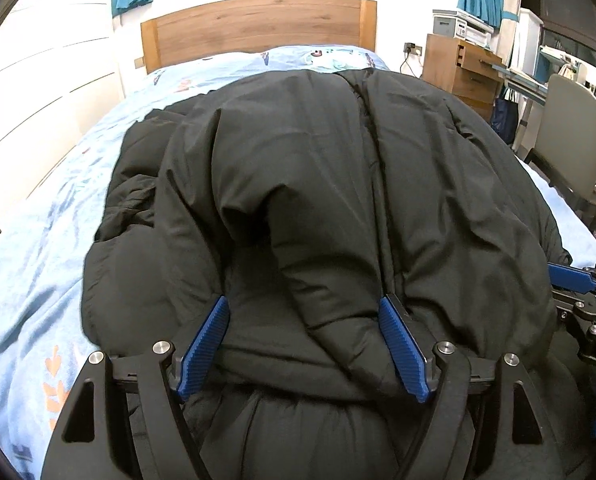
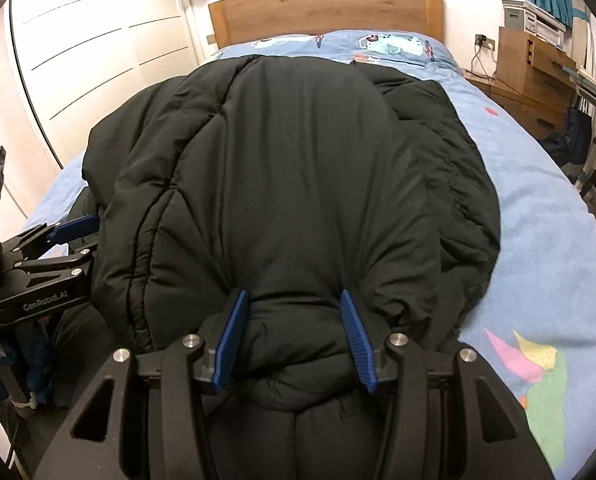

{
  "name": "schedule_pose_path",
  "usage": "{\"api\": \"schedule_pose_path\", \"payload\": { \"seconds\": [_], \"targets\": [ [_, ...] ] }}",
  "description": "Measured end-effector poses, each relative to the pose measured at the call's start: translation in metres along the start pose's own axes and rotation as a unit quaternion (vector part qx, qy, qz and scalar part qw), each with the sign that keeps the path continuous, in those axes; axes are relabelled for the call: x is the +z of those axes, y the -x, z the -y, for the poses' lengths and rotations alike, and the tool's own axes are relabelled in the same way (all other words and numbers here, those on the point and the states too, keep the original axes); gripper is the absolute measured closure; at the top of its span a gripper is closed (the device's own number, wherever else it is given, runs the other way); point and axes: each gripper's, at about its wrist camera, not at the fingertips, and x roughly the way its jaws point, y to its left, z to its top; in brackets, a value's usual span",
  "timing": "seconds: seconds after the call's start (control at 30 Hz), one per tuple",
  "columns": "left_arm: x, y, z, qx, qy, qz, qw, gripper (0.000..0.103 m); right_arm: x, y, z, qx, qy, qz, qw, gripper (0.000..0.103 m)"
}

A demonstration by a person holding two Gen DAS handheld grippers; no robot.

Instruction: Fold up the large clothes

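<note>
I have a big black padded jacket (image 1: 298, 184) heaped on the bed (image 1: 38, 264), its bulk lying toward the wooden headboard (image 1: 258, 24) and its near hem bunched up at both of my tools. My left gripper (image 1: 303, 344) has a thick roll of that hem sitting between its blue pads (image 1: 204, 348); the jaws stand wide, and the cloth bulges against the right-hand pad while the left-hand pad looks to be only just touching it, so I cannot say whether it is pinching or letting go. My right gripper (image 2: 294, 340) is clenched on the jacket: a fat fold is squeezed between its two blue pads (image 2: 357, 344) and swells out above and below them. From the right wrist view I see the left tool at the far left, just beside the jacket's left edge, and it bears the lettering "GenRobot.AI". In the left wrist view the other tool shows at the right edge with the letters "DA" readable, the rest cut off. The jacket's left side ends well short of the bed's edge, leaving a broad strip of pale blue printed cover there, and on the right a wide band of blue sheet lies open beside it. Past the bed stand white wardrobe doors (image 2: 90, 40) on the left and a wooden bedside cabinet (image 2: 537, 76) on the right.
</note>
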Motion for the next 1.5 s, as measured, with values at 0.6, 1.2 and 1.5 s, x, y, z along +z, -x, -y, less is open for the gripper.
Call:
{"api": "schedule_pose_path", "payload": {
  "seconds": [0.6, 1.2, 1.5],
  "targets": [
    [-0.033, 0.116, 0.009, 0.009, -0.022, 0.041, 0.9989, 0.02, -0.051, 0.122, 0.014, -0.035, -0.05, 0.024, 0.998, 0.056],
    [-0.056, 0.159, 0.008, 0.001, -0.013, 0.049, 0.9987, 0.016, -0.074, 0.168, -0.003, -0.034, -0.048, 0.049, 0.997, 0.056],
    [-0.006, 0.11, -0.007, -0.031, 0.019, 0.034, 0.9988, 0.015, -0.02, 0.128, -0.015, -0.018, -0.015, 0.06, 0.998, 0.056]
  ]
}}
